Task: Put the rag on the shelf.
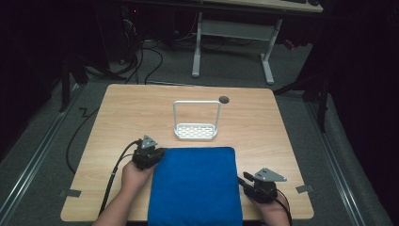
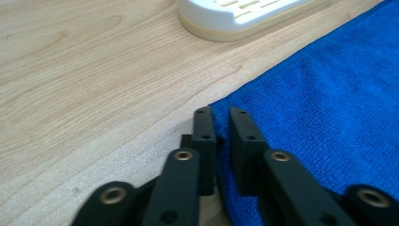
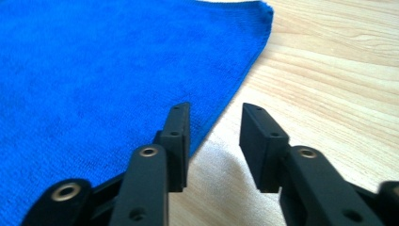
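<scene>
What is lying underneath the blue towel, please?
The blue towel lies flat on the wooden table; its front edge overhangs. Anything beneath it is covered.

I see a light wooden table with a blue cloth lying flat on its near half, the cloth's front edge running over the table's near edge. Just behind the cloth stands a white slotted tray with a tall wire handle, and farther back a small dark round spot marks the tabletop.
</scene>
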Demonstrator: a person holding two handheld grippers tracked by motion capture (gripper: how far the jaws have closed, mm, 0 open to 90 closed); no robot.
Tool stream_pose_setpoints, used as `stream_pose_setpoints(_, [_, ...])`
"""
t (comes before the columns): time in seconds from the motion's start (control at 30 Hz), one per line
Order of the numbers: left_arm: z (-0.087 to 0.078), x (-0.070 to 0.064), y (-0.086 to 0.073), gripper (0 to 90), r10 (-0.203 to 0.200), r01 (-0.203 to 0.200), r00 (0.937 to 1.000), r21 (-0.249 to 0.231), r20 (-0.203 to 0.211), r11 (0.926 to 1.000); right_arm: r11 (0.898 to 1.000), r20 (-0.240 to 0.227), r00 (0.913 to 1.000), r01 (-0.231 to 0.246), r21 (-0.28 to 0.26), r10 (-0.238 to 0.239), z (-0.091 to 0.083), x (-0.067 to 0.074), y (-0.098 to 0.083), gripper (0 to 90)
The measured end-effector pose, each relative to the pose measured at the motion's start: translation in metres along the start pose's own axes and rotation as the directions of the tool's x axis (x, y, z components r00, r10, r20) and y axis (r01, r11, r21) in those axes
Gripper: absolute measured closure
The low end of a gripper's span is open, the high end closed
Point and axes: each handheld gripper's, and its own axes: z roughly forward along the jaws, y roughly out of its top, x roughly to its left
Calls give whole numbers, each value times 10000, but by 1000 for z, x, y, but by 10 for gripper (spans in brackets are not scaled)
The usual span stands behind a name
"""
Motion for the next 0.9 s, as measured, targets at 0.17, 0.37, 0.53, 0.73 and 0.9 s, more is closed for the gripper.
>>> stream_pose_setpoints(0.17, [0, 0, 0, 867, -10, 10, 10000, 17, 55, 10000, 9983, 140, 9988, -470, -338, 475, 2, -3, 11, 572])
stream_pose_setpoints(0.37, [0, 1, 0, 867, -41, 41, 9999, 8, 125, 10000, 9964, 227, 9967, -770, -359, 779, 22, -12, 35, 498])
stream_pose_setpoints(0.53, [0, 2, 0, 866, -152, 152, 9997, 8, 207, 9999, 9932, 445, 9923, -1160, -18, 1160, 45, -30, 56, 488])
stream_pose_setpoints(0.73, [0, 3, 0, 865, -250, 250, 9993, 12, 286, 9997, 9938, 575, 9948, -883, 676, 845, 72, -37, 68, 497])
stream_pose_setpoints(0.9, [0, 4, 0, 865, -322, 322, 9989, 21, 340, 9995, 9908, 471, 9954, -879, 1028, 834, 88, -37, 68, 551])
